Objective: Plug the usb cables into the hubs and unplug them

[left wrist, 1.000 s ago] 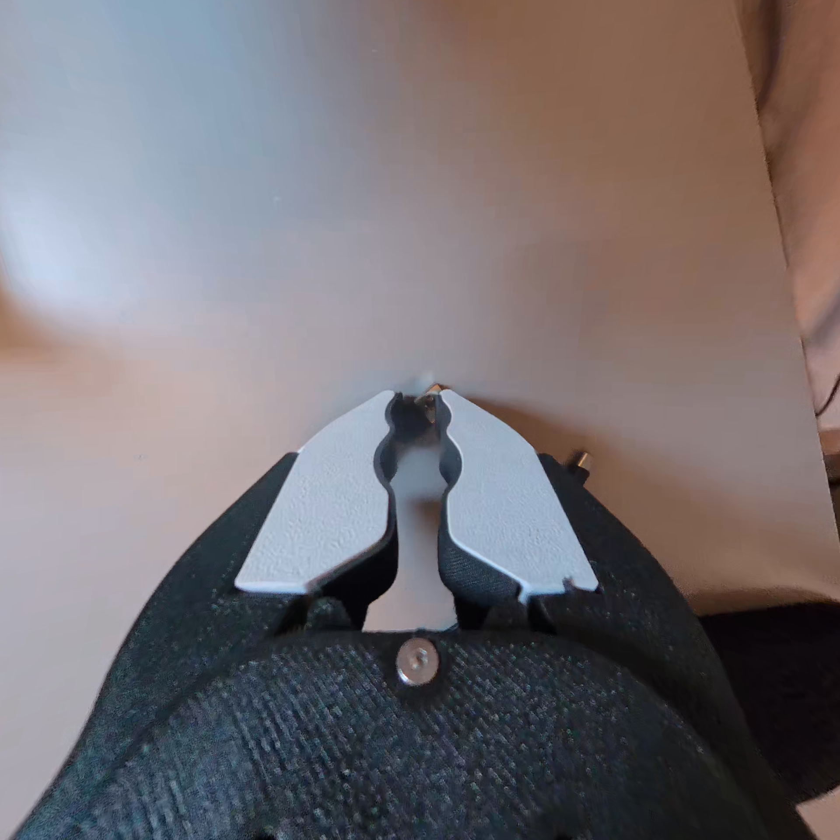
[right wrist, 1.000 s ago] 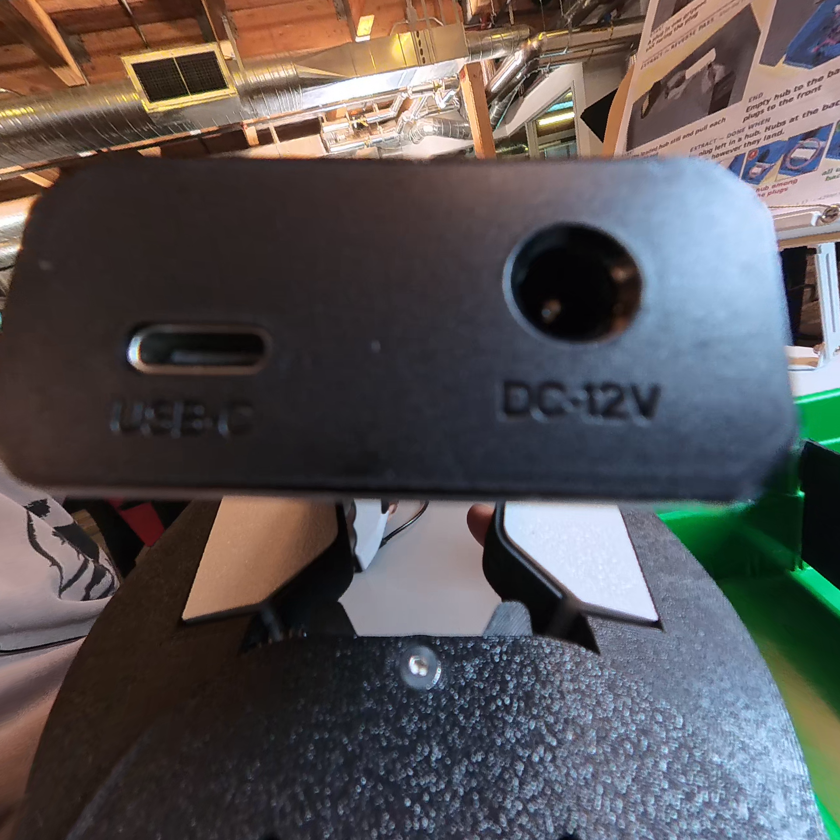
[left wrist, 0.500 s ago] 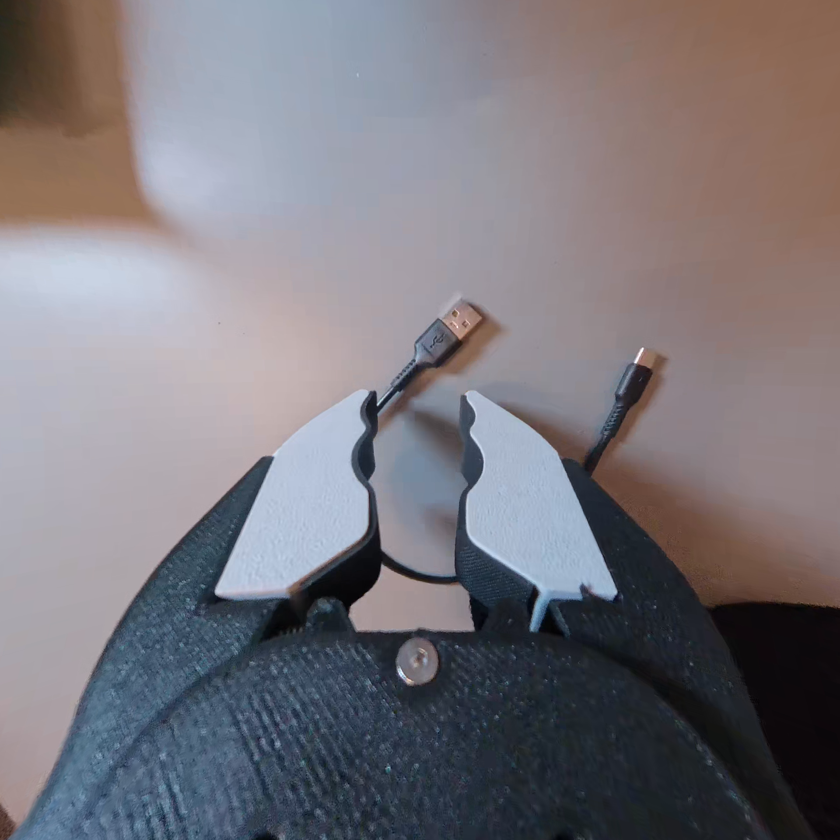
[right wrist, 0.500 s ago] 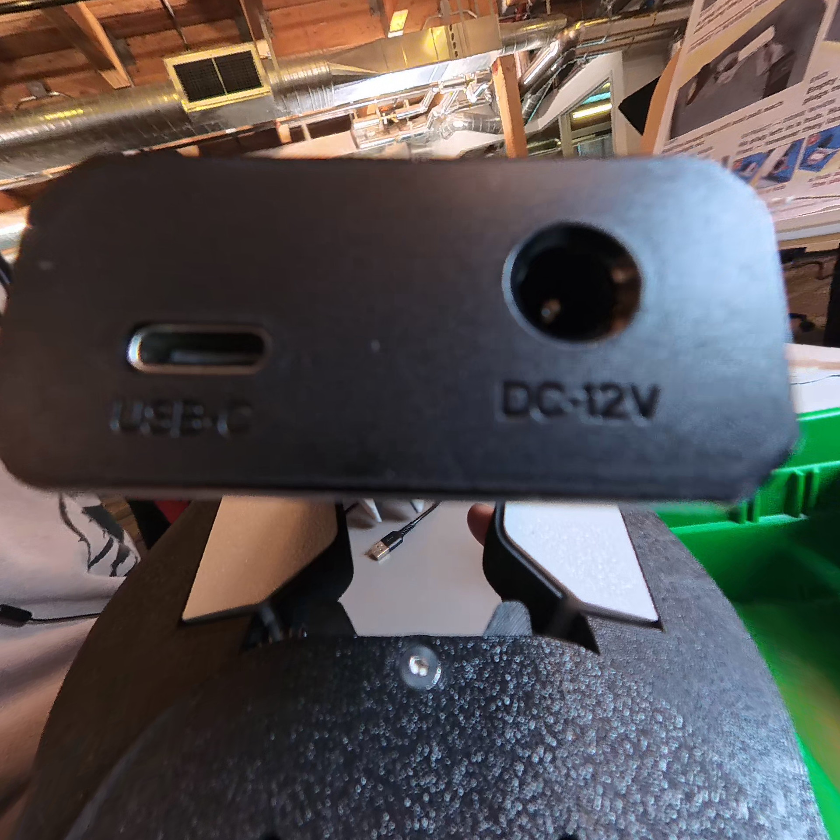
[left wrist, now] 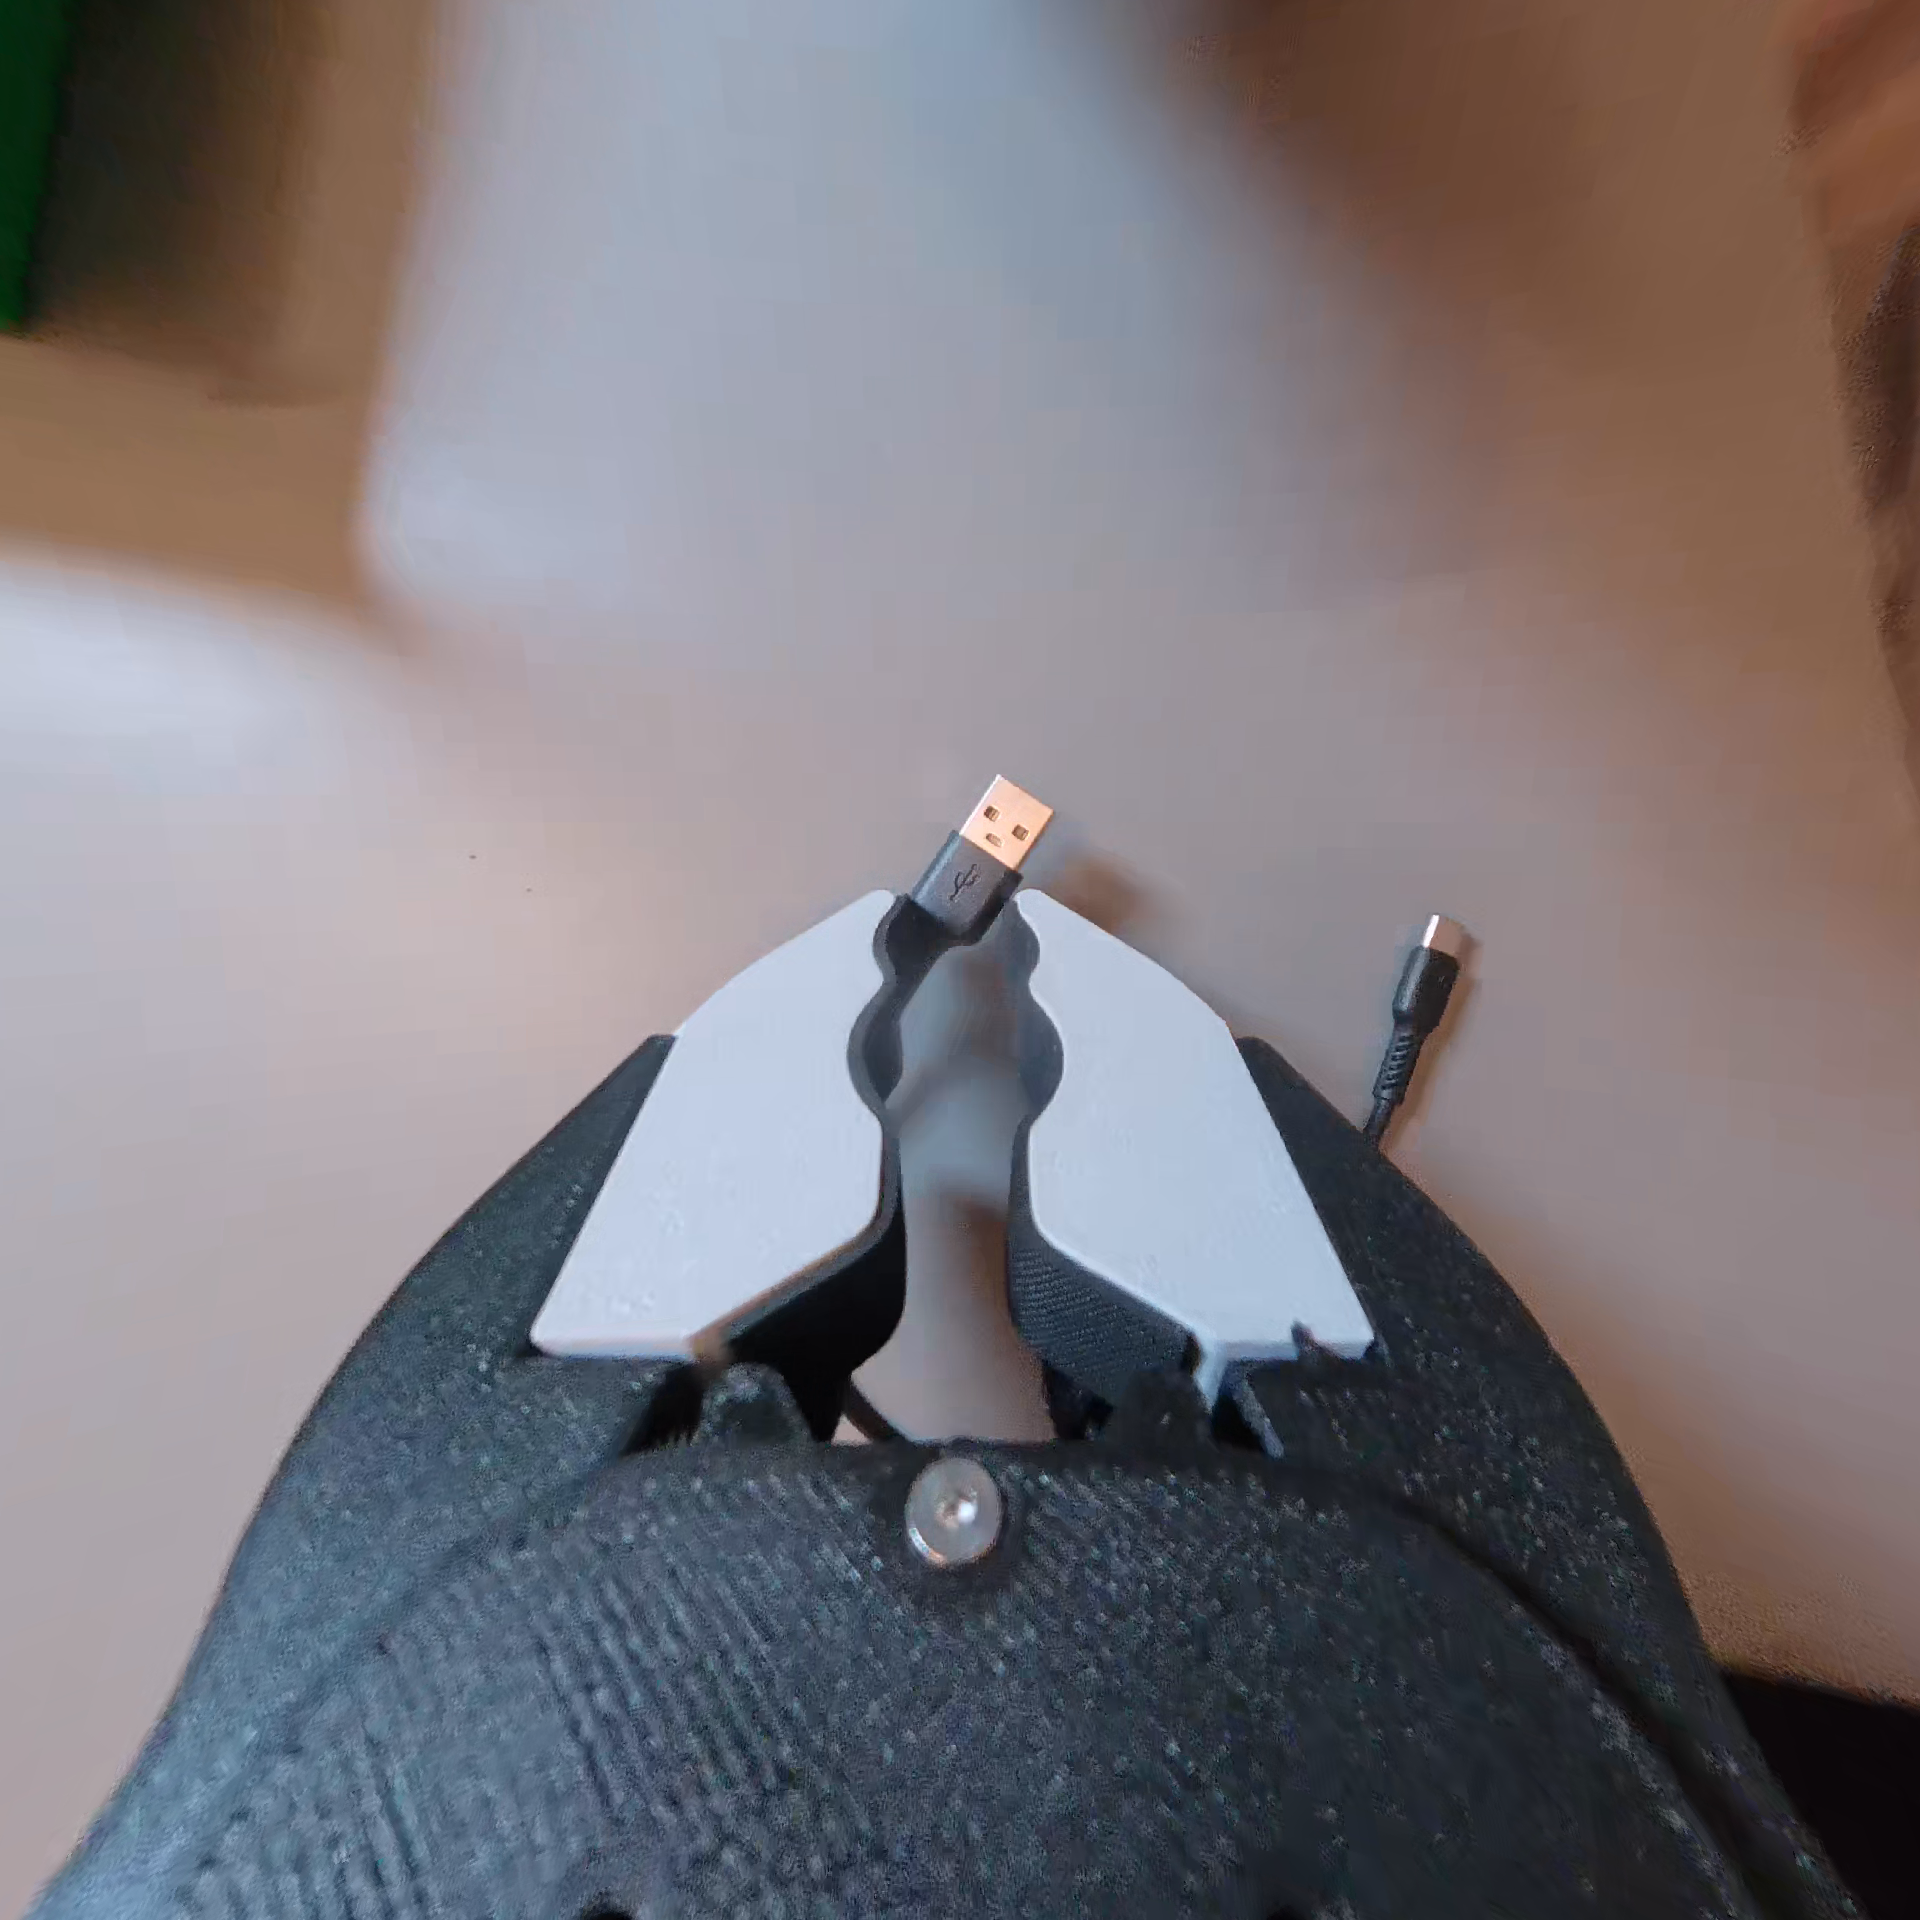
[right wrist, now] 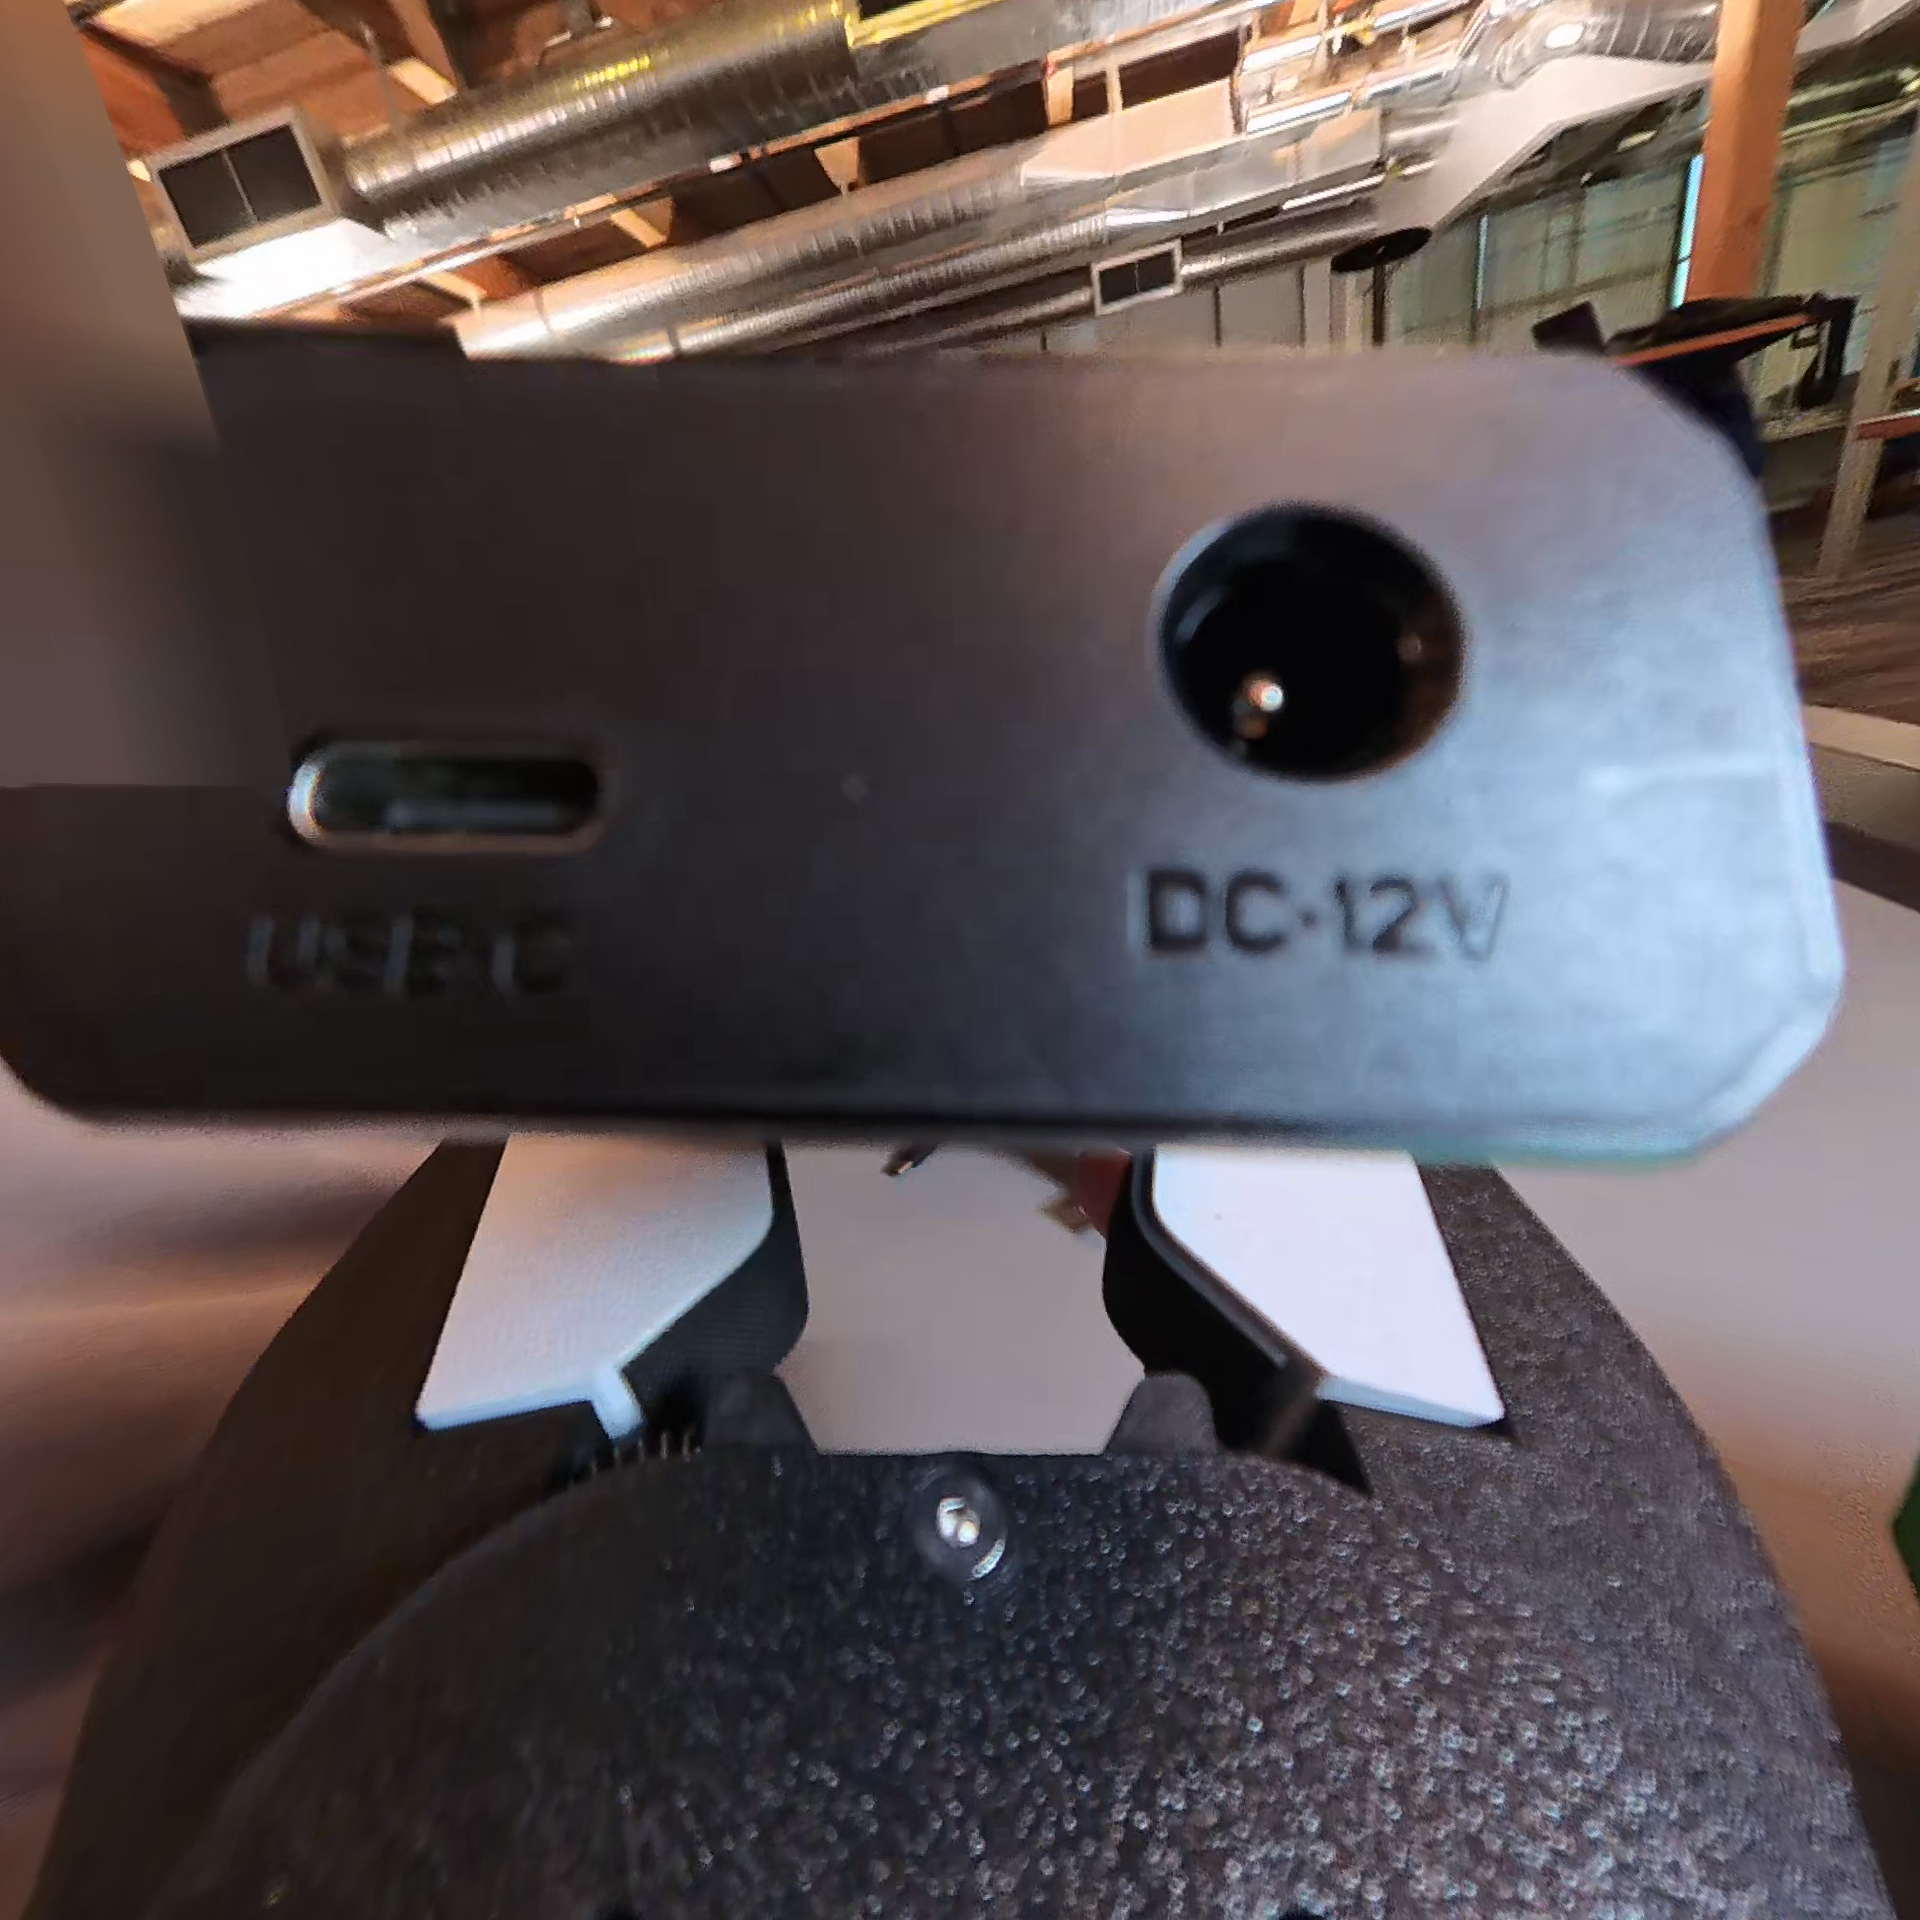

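Observation:
In the left wrist view, my left gripper (left wrist: pixel 954 909) is shut on the black housing of a USB-A plug (left wrist: pixel 982 862). The plug's metal tip points forward and to the right, just above the pale table (left wrist: pixel 831 520). The same black cable's USB-C end (left wrist: pixel 1439 940) lies on the table to the right of the fingers. In the right wrist view, my right gripper (right wrist: pixel 956 1132) holds a dark grey hub (right wrist: pixel 883 727) crosswise. The hub's end face, with an oval port and a round socket, fills the view. The hub hides the tips of the white fingers (right wrist: pixel 603 1278).
A green bin shows at the top left edge of the left wrist view (left wrist: pixel 26 156) and at the right edge of the right wrist view (right wrist: pixel 1907 1496). Ceiling ducts and wooden beams fill the background above the hub. About 15 cm separates my left fingertips from my right.
The left gripper opened, leaving the USB-A plug on the table ahead of its fingers, then closed again on the plug's housing. The right view swung round while the hub stayed fixed in its grasp.

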